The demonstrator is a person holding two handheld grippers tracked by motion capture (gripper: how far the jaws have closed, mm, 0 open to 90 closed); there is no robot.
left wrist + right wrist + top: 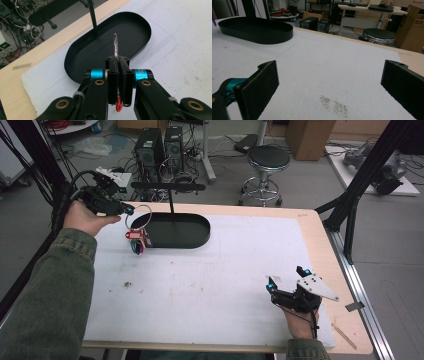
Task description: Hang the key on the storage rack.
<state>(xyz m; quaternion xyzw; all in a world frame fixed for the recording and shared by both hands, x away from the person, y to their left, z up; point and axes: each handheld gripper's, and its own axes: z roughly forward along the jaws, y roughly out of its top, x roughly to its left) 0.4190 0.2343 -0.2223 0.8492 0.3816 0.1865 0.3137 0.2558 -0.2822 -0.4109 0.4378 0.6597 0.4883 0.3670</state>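
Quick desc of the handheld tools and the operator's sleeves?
Both tools are black. The left tool has cyan collars and brass-coloured pivot pins behind flat black pads, with black cables trailing off it. The right tool carries a grey three-cornered plate and cyan tips. The sleeves are olive green fabric.

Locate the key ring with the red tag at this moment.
In the high view the key ring hangs from the shut left gripper at far left, over the black tray's left end.
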